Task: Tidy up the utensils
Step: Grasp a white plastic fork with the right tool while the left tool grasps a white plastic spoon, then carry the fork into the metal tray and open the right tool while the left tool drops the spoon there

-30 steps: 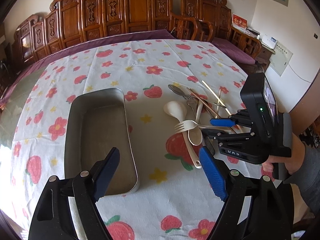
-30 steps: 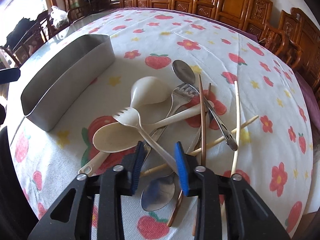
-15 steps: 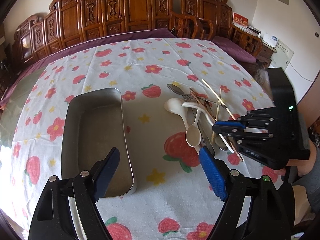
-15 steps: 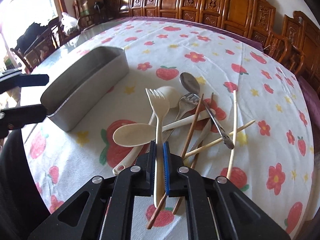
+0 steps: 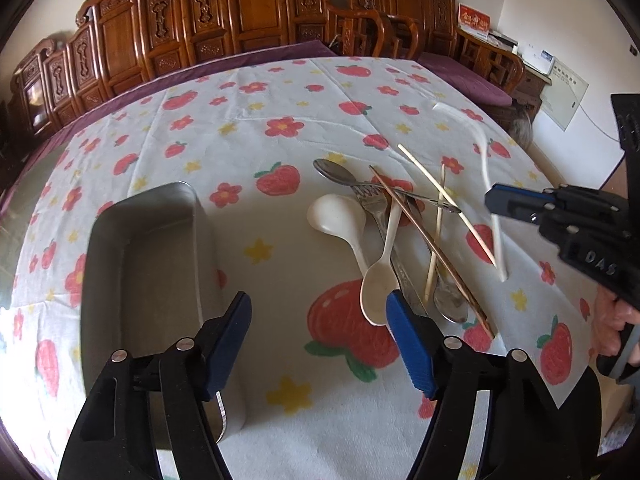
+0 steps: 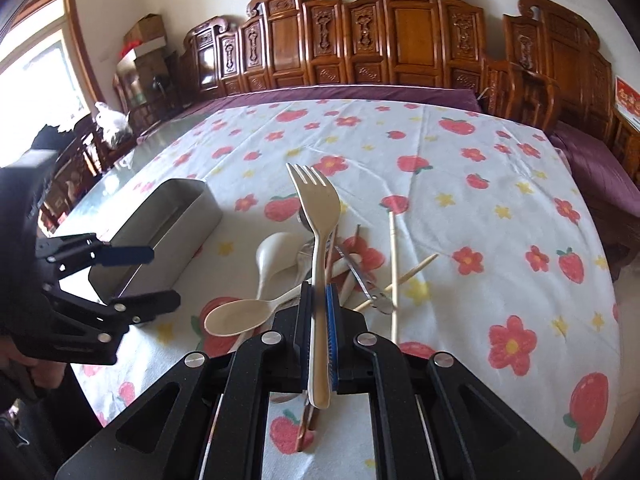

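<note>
My right gripper [image 6: 319,320] is shut on a cream plastic fork [image 6: 318,216] and holds it up above the table, tines pointing away; the fork shows blurred in the left wrist view [image 5: 482,148]. My left gripper [image 5: 320,332] is open and empty, low over the table between the metal tray [image 5: 140,256] and the utensil pile. The tray, also in the right wrist view [image 6: 168,224], looks empty. The pile holds a cream spoon [image 5: 380,280], a white ladle spoon [image 5: 338,216], a metal fork [image 5: 374,200], metal spoons [image 5: 334,172] and chopsticks [image 5: 428,240].
The table wears a white cloth with strawberries and flowers [image 5: 280,128]. Carved wooden chairs [image 6: 400,40] line the far side. The table edge drops off at the right [image 6: 608,280]. The right gripper's body [image 5: 580,224] hangs over the table's right side.
My right gripper closed on the cream fork and lifted it out of the pile, up and to the right. The left gripper stayed open and barely moved.
</note>
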Available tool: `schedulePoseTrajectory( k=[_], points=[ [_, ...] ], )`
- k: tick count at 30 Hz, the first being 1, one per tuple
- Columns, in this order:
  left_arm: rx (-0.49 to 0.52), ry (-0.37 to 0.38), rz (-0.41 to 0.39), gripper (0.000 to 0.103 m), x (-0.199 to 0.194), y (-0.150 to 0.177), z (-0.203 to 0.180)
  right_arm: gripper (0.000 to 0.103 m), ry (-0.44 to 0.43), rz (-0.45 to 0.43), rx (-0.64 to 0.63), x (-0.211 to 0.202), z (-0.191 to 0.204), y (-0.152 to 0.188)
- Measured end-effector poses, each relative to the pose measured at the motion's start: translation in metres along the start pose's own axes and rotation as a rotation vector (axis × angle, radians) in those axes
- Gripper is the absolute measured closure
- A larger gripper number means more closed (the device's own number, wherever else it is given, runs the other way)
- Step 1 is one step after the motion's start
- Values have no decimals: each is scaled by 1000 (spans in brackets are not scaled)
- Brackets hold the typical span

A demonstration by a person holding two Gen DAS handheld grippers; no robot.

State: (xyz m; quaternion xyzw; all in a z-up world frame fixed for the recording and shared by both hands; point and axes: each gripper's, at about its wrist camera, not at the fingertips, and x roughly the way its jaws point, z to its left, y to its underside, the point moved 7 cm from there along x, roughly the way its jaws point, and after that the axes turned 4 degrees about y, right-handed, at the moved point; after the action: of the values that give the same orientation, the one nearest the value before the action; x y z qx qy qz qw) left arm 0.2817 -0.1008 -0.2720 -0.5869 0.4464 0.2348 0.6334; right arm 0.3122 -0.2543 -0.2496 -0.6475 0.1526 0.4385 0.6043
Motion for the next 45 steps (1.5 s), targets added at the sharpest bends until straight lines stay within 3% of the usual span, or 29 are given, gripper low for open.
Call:
schedulePoseTrajectory(
  k=[1, 3, 11, 14, 21, 28, 45],
  points=[
    [-4, 14, 12, 44, 6, 0, -1, 95, 5, 2, 5, -1, -4, 1],
    [-24, 58, 42, 58, 17, 1, -4, 95, 18, 9, 13, -2, -10, 4],
    [-83, 137, 140, 78, 53, 0, -8, 95, 43, 36, 49, -6, -30, 26],
    [-73, 141, 145, 100, 54, 1, -13, 95, 44, 41, 57, -7, -33, 30],
    [-44, 115, 103, 101, 31, 2, -18, 95, 40, 36, 67, -11, -28, 29],
    [-40, 41, 6, 101, -10, -5, -6, 95, 46, 38, 66, -12, -13, 26],
    [-165, -17, -124, 101, -80, 3, 89, 95, -29, 26, 60, -12, 53, -14]
  ],
)
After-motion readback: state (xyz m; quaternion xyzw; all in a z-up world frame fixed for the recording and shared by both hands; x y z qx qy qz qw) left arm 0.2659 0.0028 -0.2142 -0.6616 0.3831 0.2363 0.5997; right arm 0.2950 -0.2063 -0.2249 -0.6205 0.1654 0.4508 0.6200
